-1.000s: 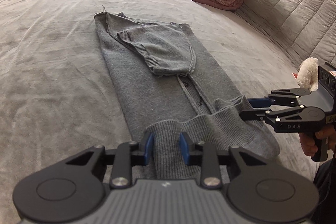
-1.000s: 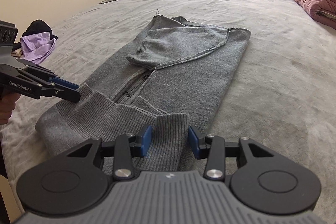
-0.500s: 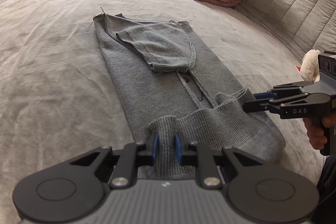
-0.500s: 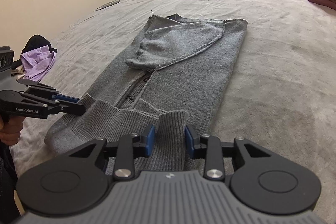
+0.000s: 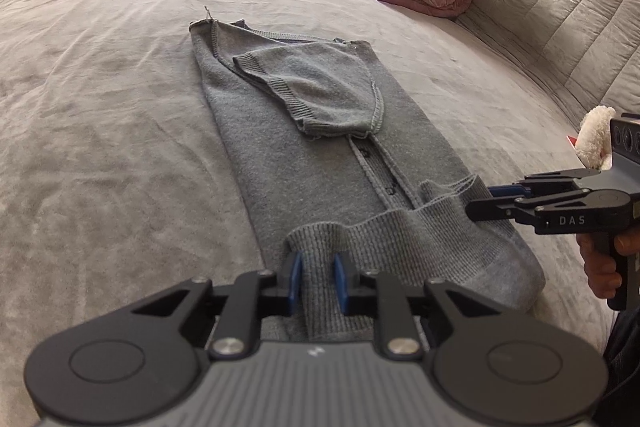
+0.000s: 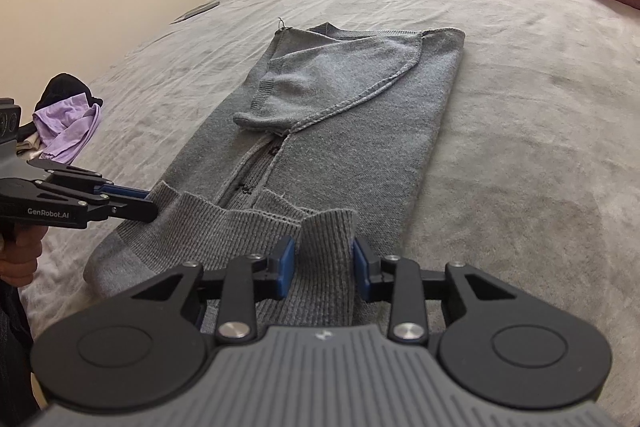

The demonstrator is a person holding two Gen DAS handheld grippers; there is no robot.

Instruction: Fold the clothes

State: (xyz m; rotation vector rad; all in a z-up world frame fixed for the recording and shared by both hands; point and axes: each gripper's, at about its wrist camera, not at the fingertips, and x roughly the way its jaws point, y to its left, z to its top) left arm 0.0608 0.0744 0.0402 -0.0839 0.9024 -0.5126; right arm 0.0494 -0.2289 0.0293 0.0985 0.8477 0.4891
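The left gripper (image 5: 316, 281), low in the middle of its own view, pinches a raised bunch of the cardigan's (image 5: 320, 147) ribbed hem between its blue pads. The right gripper (image 6: 324, 263), low centre of its view, pinches the other hem corner the same way, though the knit between its pads looks looser, with a little slack beside one pad. The cardigan lies lengthwise up the middle of both frames on the grey bed (image 5: 100, 107), sleeves already folded in over the chest, collar at the far end.

The risks, as I judge them:
- The thick ribbing may slip from the right pads on lifting, since that hold looks shallower; one corner would drop and the fold skew.
- Only the upper layer may be caught, leaving the lower layer behind.
- Uneven lifting could drag the sleeves out of place.
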